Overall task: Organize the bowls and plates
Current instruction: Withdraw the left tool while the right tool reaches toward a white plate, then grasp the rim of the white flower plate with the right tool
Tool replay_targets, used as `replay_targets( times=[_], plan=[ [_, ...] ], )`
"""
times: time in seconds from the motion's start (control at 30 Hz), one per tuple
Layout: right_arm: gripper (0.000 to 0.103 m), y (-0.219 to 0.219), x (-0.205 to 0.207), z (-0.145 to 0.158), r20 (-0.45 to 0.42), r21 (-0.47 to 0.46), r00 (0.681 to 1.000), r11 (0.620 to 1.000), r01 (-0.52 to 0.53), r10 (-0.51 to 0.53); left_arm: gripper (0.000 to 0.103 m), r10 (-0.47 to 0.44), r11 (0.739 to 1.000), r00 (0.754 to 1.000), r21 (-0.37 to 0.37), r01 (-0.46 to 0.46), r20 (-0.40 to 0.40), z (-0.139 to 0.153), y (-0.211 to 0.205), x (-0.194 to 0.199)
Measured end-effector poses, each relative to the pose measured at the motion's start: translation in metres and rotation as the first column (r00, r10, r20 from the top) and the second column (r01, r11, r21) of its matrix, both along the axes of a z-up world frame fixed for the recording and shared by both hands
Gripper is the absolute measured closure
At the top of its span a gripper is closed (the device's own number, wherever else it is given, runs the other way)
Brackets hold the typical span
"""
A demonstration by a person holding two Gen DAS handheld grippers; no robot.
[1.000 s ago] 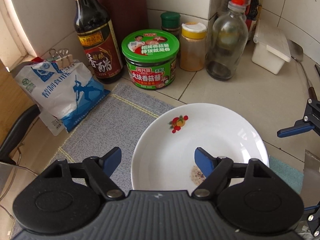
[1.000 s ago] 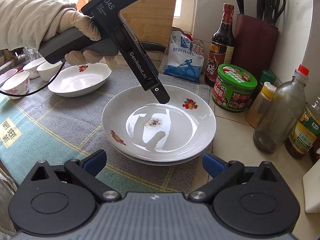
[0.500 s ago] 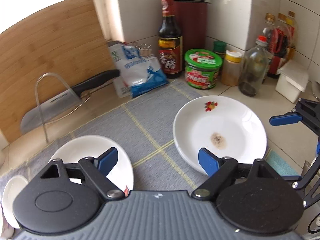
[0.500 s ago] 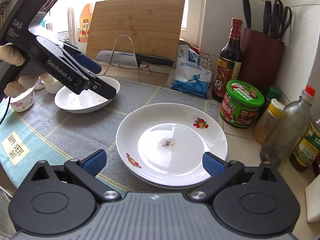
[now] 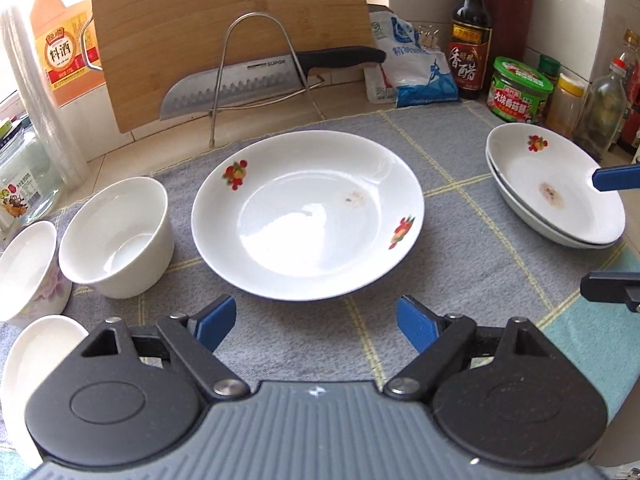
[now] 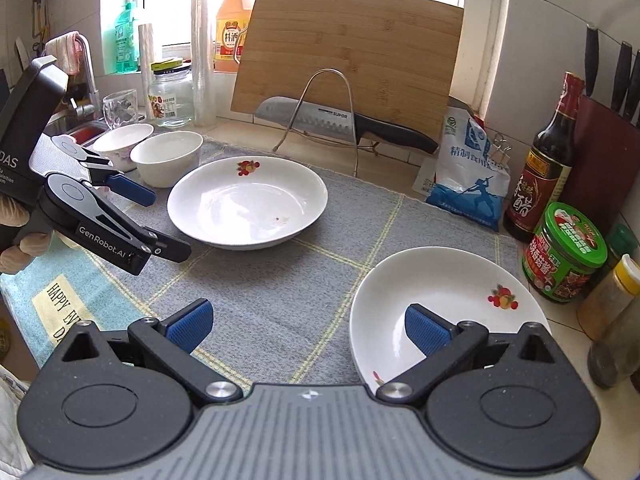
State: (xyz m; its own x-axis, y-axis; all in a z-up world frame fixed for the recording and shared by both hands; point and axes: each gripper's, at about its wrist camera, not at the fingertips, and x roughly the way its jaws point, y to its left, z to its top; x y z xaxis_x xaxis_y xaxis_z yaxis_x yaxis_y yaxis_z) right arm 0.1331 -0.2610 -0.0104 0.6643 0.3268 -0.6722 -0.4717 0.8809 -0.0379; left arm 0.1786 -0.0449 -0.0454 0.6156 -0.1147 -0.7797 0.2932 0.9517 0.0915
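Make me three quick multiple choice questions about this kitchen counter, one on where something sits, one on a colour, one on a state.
1. Where is the knife?
A. On the wire rack against the cutting board
B. In the single plate
C. Inside a bowl

2. What colour is the jar lid?
A. Red
B. Green
C. Yellow

3. How are the left gripper fingers?
A. Shut on a plate
B. Shut on a bowl
C. Open, holding nothing

Answers: 1 A, the blade lies across the rack before the board. 2 B, the lid shows green. 3 C, only cloth lies between the fingers; the single plate sits beyond them.
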Motion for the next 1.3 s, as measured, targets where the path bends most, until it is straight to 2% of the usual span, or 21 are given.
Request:
replay_targets(
  times=[0.17, 0.27, 0.37, 0.53, 0.73, 1.0, 1.3],
  plan=[
    [0.0, 0.024, 0.005, -0.002, -0.032, 0.001, 0.999, 1.0, 0.014, -0.014, 0.015, -0.019, 1.0, 1.0, 0.0, 0.019, -0.013, -0.017, 0.011, 0.0],
    [0.0, 0.035, 0.007, -0.003, -0.04, -0.013, 0.999, 1.0, 0.016, -0.016, 0.015, -0.033, 0.999, 0.999, -0.028, 0.033, -0.02, -0.025, 0.013, 0.002],
    [0.0, 0.04, 0.01, -0.005, -0.054, -0.015, 0.998, 1.0, 0.018, -0.019, 0.01, -0.038, 0.997, 0.999, -0.064, 0.038, -0.008, -0.028, 0.013, 0.005],
    [0.0, 0.044, 0.027, -0.009, -0.086, -0.005, 0.996, 1.0, -0.001, 0.0, 0.001, -0.044, 0.996, 0.999, -0.077, 0.046, 0.019, -0.033, 0.009, 0.011],
    [0.0, 0.05, 0.065, -0.012, -0.127, 0.017, 0.991, 0.999, -0.038, 0.039, 0.0, -0.059, 0.995, 0.997, -0.084, 0.062, 0.044, -0.036, 0.006, 0.021],
    [0.0, 0.064, 0.131, -0.023, -0.187, 0.016, 0.976, 0.993, -0.113, 0.114, 0.0, -0.006, 0.996, 0.998, -0.091, 0.012, 0.065, -0.035, 0.003, 0.03],
    [0.0, 0.081, 0.184, -0.05, -0.321, 0.04, 0.928, 0.981, -0.187, 0.19, 0.0, 0.001, 0.995, 0.995, -0.103, 0.009, 0.104, -0.037, 0.005, 0.027]
  ],
)
